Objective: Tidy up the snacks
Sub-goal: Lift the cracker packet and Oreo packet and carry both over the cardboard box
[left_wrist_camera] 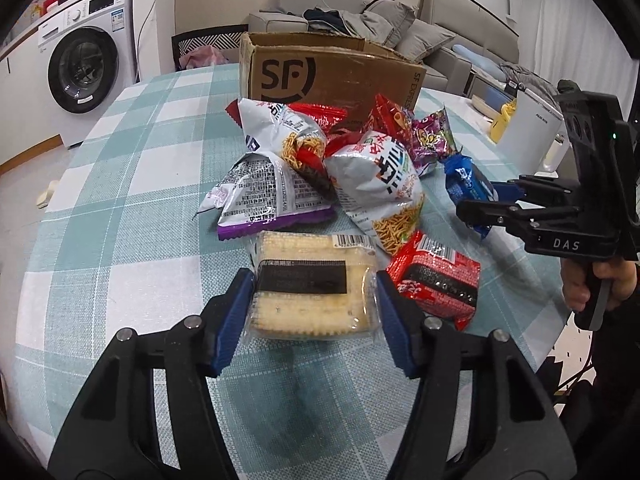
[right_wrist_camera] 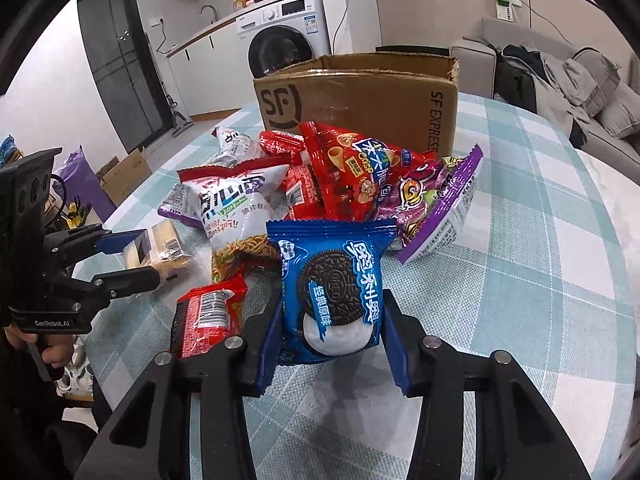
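My left gripper (left_wrist_camera: 314,292) is shut on a clear pack of crackers (left_wrist_camera: 312,280), its blue pads pressing both sides just above the checked tablecloth. The same cracker pack (right_wrist_camera: 158,252) shows in the right wrist view, held by the left gripper (right_wrist_camera: 140,256). My right gripper (right_wrist_camera: 330,312) is shut on a blue Oreo packet (right_wrist_camera: 332,288), lifted upright. In the left wrist view the right gripper (left_wrist_camera: 476,210) holds that blue packet (left_wrist_camera: 466,180) at the right. A heap of snack bags (left_wrist_camera: 332,160) lies in front of an open cardboard box (left_wrist_camera: 328,72).
A small red packet (left_wrist_camera: 436,276) lies right of the crackers on the table (left_wrist_camera: 120,200). The red packet (right_wrist_camera: 208,316) sits left of my right fingers. A washing machine (left_wrist_camera: 84,64) stands far left, a sofa (left_wrist_camera: 400,28) behind. A white appliance (left_wrist_camera: 532,128) stands at the table's right edge.
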